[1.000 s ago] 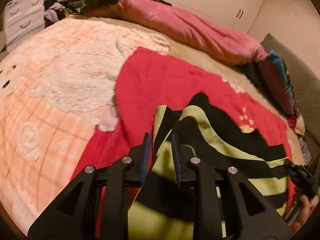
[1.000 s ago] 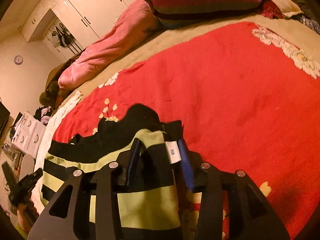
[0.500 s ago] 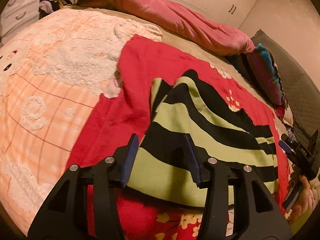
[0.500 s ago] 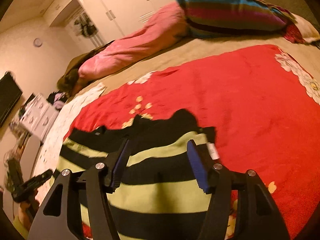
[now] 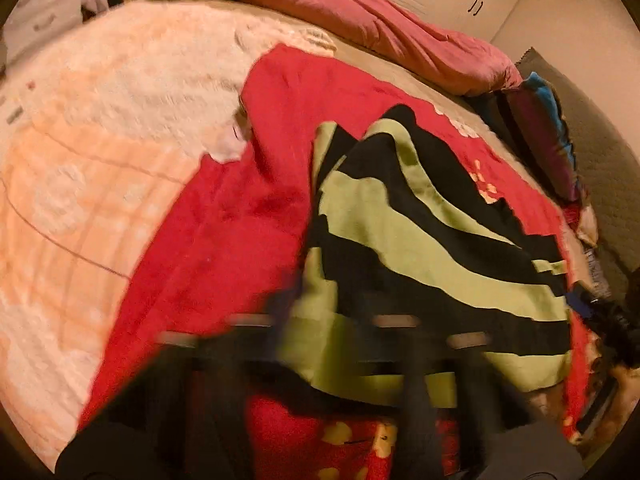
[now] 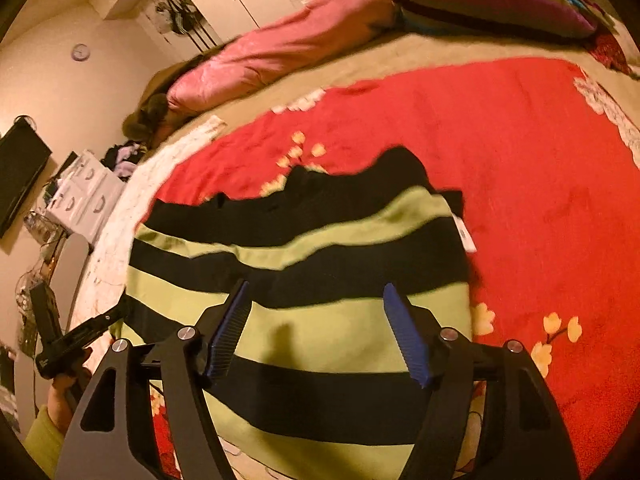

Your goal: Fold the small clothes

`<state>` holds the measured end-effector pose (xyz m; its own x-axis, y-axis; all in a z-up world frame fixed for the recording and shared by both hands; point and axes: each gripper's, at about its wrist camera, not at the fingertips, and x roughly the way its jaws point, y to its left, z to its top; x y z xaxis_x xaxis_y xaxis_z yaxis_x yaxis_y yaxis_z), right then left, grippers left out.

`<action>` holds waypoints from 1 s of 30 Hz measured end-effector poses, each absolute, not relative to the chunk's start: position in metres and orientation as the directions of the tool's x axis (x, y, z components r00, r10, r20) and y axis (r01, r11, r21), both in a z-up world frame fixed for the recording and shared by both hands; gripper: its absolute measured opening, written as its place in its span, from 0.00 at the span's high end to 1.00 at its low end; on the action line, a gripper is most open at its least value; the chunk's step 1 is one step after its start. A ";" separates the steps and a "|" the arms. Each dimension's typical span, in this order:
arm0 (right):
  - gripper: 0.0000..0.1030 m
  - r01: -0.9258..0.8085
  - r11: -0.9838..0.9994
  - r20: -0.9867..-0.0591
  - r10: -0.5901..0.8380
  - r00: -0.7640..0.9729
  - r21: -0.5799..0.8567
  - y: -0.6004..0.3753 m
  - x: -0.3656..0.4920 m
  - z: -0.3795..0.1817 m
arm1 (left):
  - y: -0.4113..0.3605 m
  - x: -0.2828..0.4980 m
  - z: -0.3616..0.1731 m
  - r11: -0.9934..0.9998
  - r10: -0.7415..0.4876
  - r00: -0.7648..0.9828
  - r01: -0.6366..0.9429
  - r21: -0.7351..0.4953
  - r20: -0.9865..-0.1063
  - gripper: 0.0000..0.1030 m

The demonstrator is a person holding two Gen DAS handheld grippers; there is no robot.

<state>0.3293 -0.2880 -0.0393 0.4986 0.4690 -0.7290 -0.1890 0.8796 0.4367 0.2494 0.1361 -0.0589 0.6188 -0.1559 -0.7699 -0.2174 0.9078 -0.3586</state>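
The striped garment (image 6: 304, 320) is being laid flat on the red blanket (image 6: 520, 168). The right gripper (image 6: 316, 332) is being opened above it, nothing clamped; the left gripper (image 5: 320, 344), blurred, is being held shut. Cloth risks being snagged and dragged out of its fold.
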 end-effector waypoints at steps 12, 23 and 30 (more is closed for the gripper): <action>0.34 -0.011 0.817 -0.734 0.524 0.431 0.577 -0.322 0.329 -0.070 | 0.150 0.219 -0.062 0.916 -0.129 0.579 -0.240 -0.320 -0.805 0.99; 0.32 -0.119 0.869 -0.701 0.462 0.543 0.480 -0.312 0.323 -0.034 | 0.143 0.202 -0.012 0.938 -0.027 0.686 -0.234 -0.255 -0.727 0.89; 0.30 -0.218 0.908 -0.701 0.416 0.579 0.359 -0.290 0.322 -0.025 | 0.085 0.223 0.020 0.983 -0.070 0.730 -0.067 -0.173 -0.679 0.60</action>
<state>0.3224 -0.2904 -0.0251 0.5793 0.4162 -0.7009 -0.2177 0.9076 0.3590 0.2235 0.0847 0.0202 0.7304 -0.0701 -0.6794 -0.0670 0.9826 -0.1734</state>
